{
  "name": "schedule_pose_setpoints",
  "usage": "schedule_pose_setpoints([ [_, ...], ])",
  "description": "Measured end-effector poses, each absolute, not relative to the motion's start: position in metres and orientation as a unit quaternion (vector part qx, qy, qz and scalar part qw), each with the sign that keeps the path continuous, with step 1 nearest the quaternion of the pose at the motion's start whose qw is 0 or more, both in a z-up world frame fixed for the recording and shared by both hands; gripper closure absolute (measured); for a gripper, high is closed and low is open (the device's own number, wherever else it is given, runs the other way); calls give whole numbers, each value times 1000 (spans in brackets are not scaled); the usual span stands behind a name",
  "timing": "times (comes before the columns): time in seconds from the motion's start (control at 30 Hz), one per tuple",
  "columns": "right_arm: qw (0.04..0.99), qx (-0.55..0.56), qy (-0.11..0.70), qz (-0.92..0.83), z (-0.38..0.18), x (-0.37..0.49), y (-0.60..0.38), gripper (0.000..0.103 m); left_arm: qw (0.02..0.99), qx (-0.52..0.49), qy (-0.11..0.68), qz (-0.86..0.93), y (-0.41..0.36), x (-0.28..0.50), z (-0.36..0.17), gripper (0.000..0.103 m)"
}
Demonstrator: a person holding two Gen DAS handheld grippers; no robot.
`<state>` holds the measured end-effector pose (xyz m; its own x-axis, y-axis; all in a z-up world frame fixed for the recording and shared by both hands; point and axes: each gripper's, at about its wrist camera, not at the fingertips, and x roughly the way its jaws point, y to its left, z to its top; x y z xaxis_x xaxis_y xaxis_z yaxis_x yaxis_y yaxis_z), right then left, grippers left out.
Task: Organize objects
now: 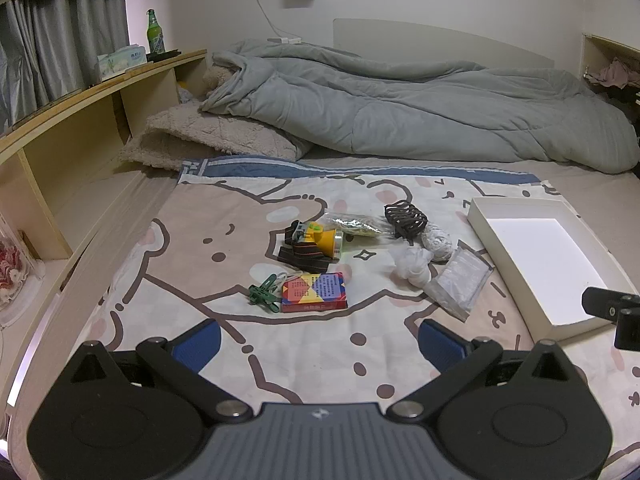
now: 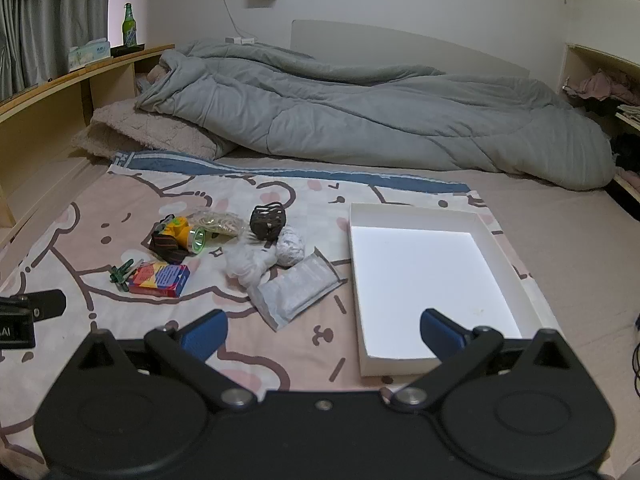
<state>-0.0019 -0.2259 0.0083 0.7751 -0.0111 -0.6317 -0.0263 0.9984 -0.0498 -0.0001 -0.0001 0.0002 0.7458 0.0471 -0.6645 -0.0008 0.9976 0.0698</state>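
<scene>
Bedroom, cartoon bedsheet point(image 1: 192, 276) covering the bed. Hovering with fingers spread, gripping nothing: left gripper point(image 1: 319, 345), right gripper point(image 2: 323, 334). Lying mid-sheet: card box point(image 1: 313, 291), green clips point(image 1: 264, 293), yellow headlamp point(image 1: 318, 240). Sitting by the sheet's right edge: white tray point(image 2: 358, 280).

A home bedroom. A bed takes up most of both views, with a rumpled grey duvet point(image 1: 400, 116) and a fleecy pillow point(image 1: 200, 140) at its far end and a cartoon-bear sheet point(image 1: 192, 248) spread in front. A wooden shelf point(image 1: 100, 92) along the bedside carries a green bottle point(image 1: 155, 32) and what appears to be a tissue pack point(image 1: 120, 60); grey curtains point(image 1: 52, 48) hang behind it.
</scene>
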Motion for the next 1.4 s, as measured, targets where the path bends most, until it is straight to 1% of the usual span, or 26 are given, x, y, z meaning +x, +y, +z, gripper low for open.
schedule_pose_setpoints([
  [1.4, 941, -28, 338, 5, 7, -2, -224, 0, 933, 31, 357, 12, -5, -2, 2, 0],
])
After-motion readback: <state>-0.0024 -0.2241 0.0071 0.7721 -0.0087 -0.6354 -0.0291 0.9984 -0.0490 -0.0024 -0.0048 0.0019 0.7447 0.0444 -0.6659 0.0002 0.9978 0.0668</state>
